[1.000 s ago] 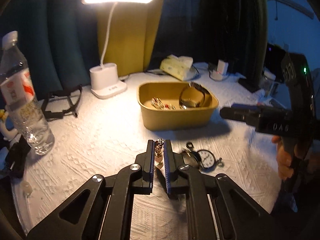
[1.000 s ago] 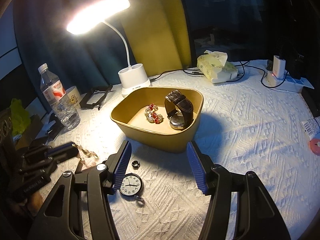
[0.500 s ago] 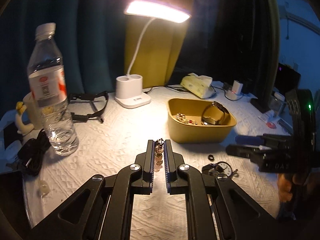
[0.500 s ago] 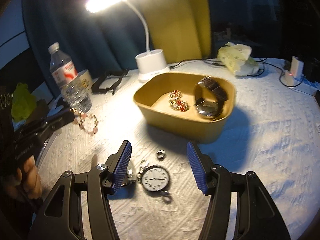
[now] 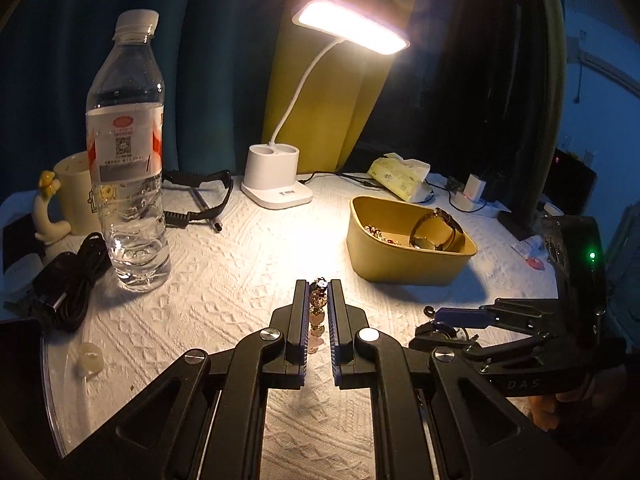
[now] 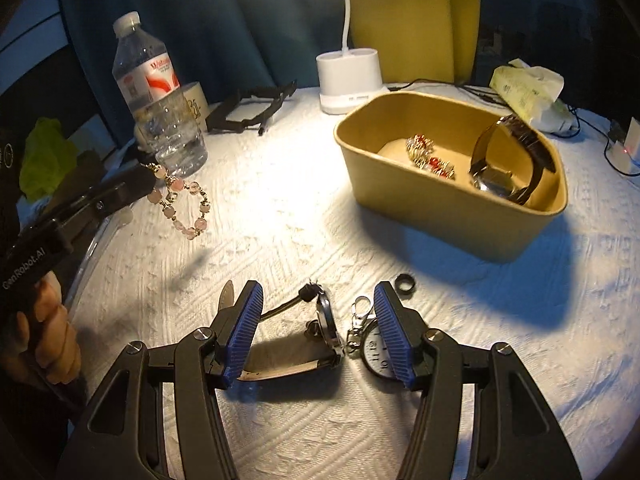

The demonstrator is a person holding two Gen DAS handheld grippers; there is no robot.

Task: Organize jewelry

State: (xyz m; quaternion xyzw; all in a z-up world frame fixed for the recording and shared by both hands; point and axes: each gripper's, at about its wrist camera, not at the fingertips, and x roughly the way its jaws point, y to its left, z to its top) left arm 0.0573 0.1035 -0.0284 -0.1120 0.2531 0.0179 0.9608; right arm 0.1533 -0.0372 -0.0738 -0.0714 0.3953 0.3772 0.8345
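My left gripper [image 5: 318, 292] is shut on a pink bead bracelet [image 5: 318, 306]; in the right wrist view the bracelet [image 6: 180, 200] hangs from it above the cloth at the left. My right gripper [image 6: 318, 308] is open, low over the cloth, with a strap watch [image 6: 324, 324] lying between its fingers. A pocket watch [image 6: 376, 354] lies under the right finger. A dark ring [image 6: 403, 281] lies just beyond. The yellow tray [image 6: 400, 196] holds a red-stone bracelet [image 6: 430, 156] and a brown watch [image 6: 508, 160].
A water bottle [image 5: 128, 168] and mug [image 5: 74, 192] stand at the left. A white desk lamp [image 5: 276, 184] stands behind the tray. A tissue pack [image 5: 400, 178], charger and cables lie at the back right. Black cables [image 5: 68, 280] lie at the left edge.
My left gripper has pulled back and left with the bracelet. My right gripper has moved forward and down, so the strap watch now lies between its open fingers.
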